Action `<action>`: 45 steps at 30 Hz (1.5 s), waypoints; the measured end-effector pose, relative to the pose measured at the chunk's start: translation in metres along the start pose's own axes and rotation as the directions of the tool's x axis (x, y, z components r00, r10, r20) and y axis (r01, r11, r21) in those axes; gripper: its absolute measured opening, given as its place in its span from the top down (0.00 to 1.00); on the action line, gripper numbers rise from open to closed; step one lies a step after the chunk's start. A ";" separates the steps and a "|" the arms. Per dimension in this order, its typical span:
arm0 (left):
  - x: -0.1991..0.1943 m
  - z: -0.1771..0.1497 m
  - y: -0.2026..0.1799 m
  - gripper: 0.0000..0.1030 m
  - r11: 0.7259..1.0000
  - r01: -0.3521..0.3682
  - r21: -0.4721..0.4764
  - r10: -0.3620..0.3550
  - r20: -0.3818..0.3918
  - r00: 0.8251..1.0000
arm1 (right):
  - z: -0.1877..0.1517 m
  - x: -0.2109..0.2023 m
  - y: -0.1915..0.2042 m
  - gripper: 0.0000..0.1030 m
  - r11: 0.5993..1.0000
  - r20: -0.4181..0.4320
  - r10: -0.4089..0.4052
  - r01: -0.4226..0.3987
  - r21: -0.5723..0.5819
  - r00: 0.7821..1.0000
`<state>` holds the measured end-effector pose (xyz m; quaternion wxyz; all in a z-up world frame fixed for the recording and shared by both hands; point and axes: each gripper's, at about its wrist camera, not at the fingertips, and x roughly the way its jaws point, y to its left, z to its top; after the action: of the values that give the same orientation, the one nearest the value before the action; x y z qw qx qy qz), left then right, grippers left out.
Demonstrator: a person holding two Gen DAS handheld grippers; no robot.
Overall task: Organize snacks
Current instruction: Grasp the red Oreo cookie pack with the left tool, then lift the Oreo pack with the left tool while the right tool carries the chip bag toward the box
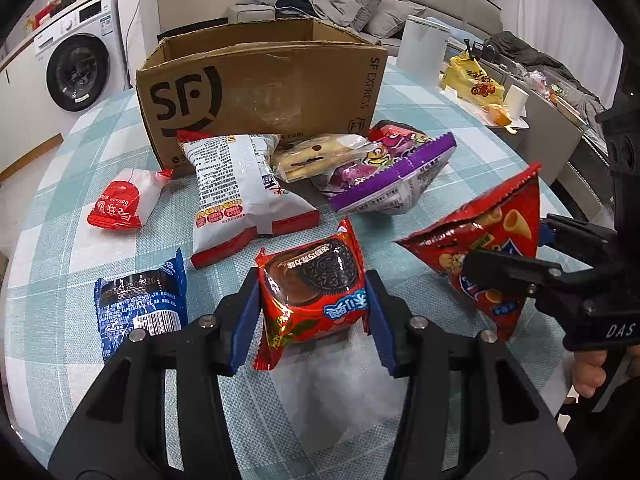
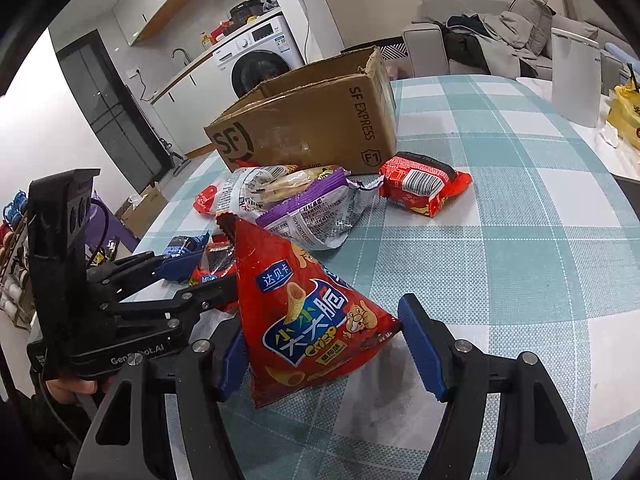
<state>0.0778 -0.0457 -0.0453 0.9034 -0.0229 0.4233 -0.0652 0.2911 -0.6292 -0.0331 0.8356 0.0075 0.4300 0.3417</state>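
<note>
Left tongs (image 1: 312, 296) are clamped on the cookie pack (image 1: 316, 264), both blue pads against its sides, pack low over the table (image 1: 460, 208) just short of the white bag (image 1: 236, 196). Right tongs (image 2: 320, 328) pinch the crisp bag (image 2: 304, 312): left pad on its flank, right pad only on the pointed corner, so that's the weaker grip. Risks as he'd read them: the foil is slick, so the crisp bag could pivot out of the corner pinch on the lift. A harder squeeze on the cookie pack may crack what's inside. Both tongs sit close together, so raising them at once could knock fingers or drag one bag into the other. The box (image 1: 256, 92) has tall walls, so a low carry would catch the rim or sweep the purple bag (image 1: 384, 176) lying in front of it. Left view shows the blue pack (image 1: 140, 304) whole and the small red-white pack (image 1: 120, 204), both barely seen from the right. Right view shows the barcode pack (image 2: 424, 188) by the box corner and the open box top. Neither view shows inside the box.
</note>
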 end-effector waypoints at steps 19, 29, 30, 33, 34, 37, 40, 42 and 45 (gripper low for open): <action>-0.074 0.021 0.022 0.54 1.000 0.004 -0.015 -0.001 0.160 0.987 | 0.021 -0.035 0.014 0.32 1.000 0.110 0.010 -0.007 -0.028 0.994; -0.094 0.049 0.031 0.54 0.999 -0.022 -0.030 0.028 0.228 0.973 | 0.048 -0.049 0.023 0.32 0.999 0.165 0.013 -0.006 -0.042 0.986; -0.095 0.051 0.033 0.54 0.999 -0.026 -0.032 0.033 0.235 0.972 | 0.050 -0.048 0.022 0.32 0.999 0.169 0.013 -0.006 -0.042 0.986; -0.096 0.059 0.035 0.54 0.999 -0.027 -0.039 0.036 0.247 0.968 | 0.060 -0.051 0.024 0.32 0.999 0.186 0.012 -0.003 -0.047 0.983; -0.097 0.061 0.036 0.54 0.999 -0.029 -0.040 0.038 0.252 0.967 | 0.064 -0.052 0.024 0.32 0.999 0.191 0.012 -0.003 -0.048 0.982; -0.100 0.069 0.038 0.54 0.999 -0.034 -0.042 0.043 0.267 0.963 | 0.072 -0.054 0.027 0.32 0.998 0.204 0.013 -0.002 -0.055 0.979; -0.103 0.074 0.041 0.54 0.998 -0.035 -0.049 0.047 0.277 0.960 | 0.080 -0.056 0.026 0.32 0.998 0.221 0.010 0.002 -0.056 0.975; -0.106 0.079 0.043 0.54 0.998 -0.036 -0.052 0.050 0.288 0.956 | 0.086 -0.058 0.027 0.32 0.998 0.226 0.014 -0.002 -0.056 0.974; -0.108 0.085 0.046 0.54 0.998 -0.042 -0.054 0.056 0.299 0.953 | 0.094 -0.057 0.027 0.32 0.998 0.230 0.007 0.008 -0.065 0.973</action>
<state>0.0791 0.0139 0.0865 0.9577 -0.0433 0.2830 -0.0286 0.3214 -0.6143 0.0750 0.8798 0.0195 0.3186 0.3522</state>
